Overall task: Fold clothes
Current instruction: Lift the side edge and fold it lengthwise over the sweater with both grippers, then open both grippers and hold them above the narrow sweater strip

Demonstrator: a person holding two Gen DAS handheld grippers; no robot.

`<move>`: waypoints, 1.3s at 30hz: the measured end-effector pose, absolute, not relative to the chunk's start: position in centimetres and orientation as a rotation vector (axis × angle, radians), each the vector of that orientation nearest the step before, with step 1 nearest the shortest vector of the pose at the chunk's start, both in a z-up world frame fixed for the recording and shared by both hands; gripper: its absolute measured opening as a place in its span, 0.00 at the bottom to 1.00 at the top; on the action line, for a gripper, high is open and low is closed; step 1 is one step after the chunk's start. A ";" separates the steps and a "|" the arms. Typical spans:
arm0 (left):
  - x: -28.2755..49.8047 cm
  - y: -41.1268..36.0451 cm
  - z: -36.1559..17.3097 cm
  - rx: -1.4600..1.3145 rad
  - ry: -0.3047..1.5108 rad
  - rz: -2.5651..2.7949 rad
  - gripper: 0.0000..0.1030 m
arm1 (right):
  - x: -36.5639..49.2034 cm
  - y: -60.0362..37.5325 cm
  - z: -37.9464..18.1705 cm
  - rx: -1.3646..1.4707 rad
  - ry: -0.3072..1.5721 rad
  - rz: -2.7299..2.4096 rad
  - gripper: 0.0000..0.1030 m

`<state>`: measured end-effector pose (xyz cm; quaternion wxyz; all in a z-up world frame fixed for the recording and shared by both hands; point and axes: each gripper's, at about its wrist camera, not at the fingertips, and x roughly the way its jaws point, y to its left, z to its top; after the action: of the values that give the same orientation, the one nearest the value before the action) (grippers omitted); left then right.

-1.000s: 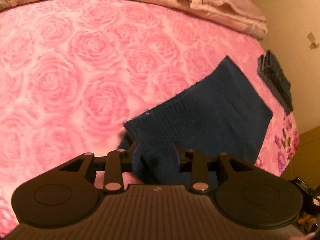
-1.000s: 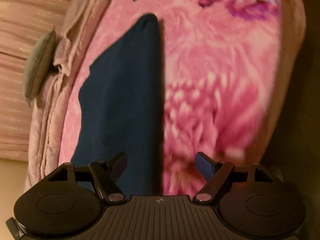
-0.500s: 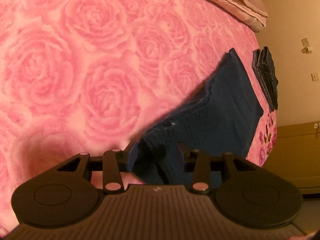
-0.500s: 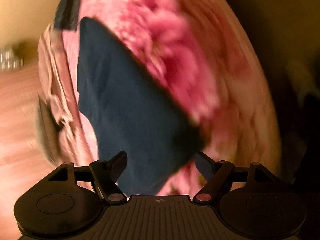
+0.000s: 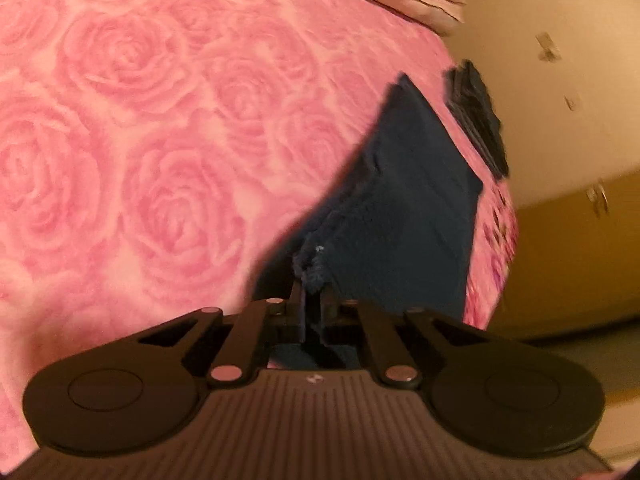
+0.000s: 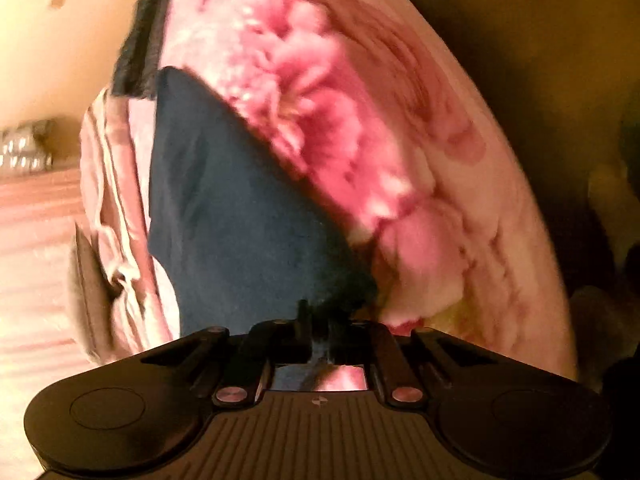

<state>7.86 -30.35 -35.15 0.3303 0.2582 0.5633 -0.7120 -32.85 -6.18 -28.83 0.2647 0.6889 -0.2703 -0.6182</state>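
Pink rose bedspread; both tongs angled down, pinching navy cloth.

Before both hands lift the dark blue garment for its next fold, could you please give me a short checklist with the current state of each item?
1. Left tongs shut on a corner of the dark blue garment: ok.
2. Right tongs shut on another corner of the garment: ok.
3. Tongs hold cloth only, not the pink rose blanket: cannot tell.
4. All garment layers caught in each grip: cannot tell.
5. Garment lies apart from the dark folded stack near the bed's far edge: ok.
6. Bare blanket beside the garment to fold onto: ok.
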 end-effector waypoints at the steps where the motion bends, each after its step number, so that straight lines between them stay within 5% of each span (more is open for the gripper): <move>1: 7.9 -29.9 -35.6 0.701 1.465 -1.861 0.03 | -33.1 -6.3 -28.8 1.863 -0.690 -1.691 0.04; 6: 7.7 -29.6 -38.1 0.686 1.475 -1.799 0.04 | -32.7 -7.1 -29.8 1.839 -0.570 -1.719 0.05; 8: 7.8 -30.0 -37.1 0.660 1.455 -1.823 0.05 | -32.3 -6.8 -28.9 1.797 -0.525 -1.706 0.30; 9: 7.9 -30.1 -36.5 0.667 1.431 -1.849 0.07 | -32.0 -6.4 -28.0 1.765 -0.480 -1.722 0.56; 10: 8.0 -30.3 -35.9 0.690 1.408 -1.857 0.07 | -31.7 -6.0 -27.2 1.734 -0.437 -1.738 0.68; 14: 8.8 -30.7 -33.7 0.767 1.311 -1.872 0.10 | -30.7 -5.7 -24.0 1.518 -0.208 -1.874 0.68; 21: 2.0 -28.5 -31.7 0.949 0.870 -2.132 0.11 | -26.5 -11.5 -24.7 1.071 0.318 -1.954 0.68; 24: 0.1 -27.8 -34.0 1.053 0.869 -2.110 0.08 | -24.7 -13.2 -28.8 1.141 0.553 -1.879 0.44; 32: 0.2 -25.8 -30.9 1.267 0.936 -1.887 0.10 | -24.6 -10.5 -25.0 1.369 0.505 -1.885 0.45; 33: 0.1 -25.3 -29.7 1.281 0.925 -1.887 0.11 | -24.7 -10.2 -23.8 1.401 0.491 -1.884 0.46; 36: -0.3 -24.3 -26.0 1.312 0.884 -1.864 0.17 | -24.3 -9.8 -20.5 1.451 0.431 -1.852 0.78; 39: -1.0 -23.8 -22.5 1.322 0.835 -1.863 0.25 | -23.4 -9.7 -17.0 1.427 0.432 -1.820 0.78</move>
<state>-1.04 -23.82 -22.52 0.3473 0.5098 0.3218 -0.7183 -23.35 -9.67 -16.99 0.3842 0.5600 0.1695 -0.7142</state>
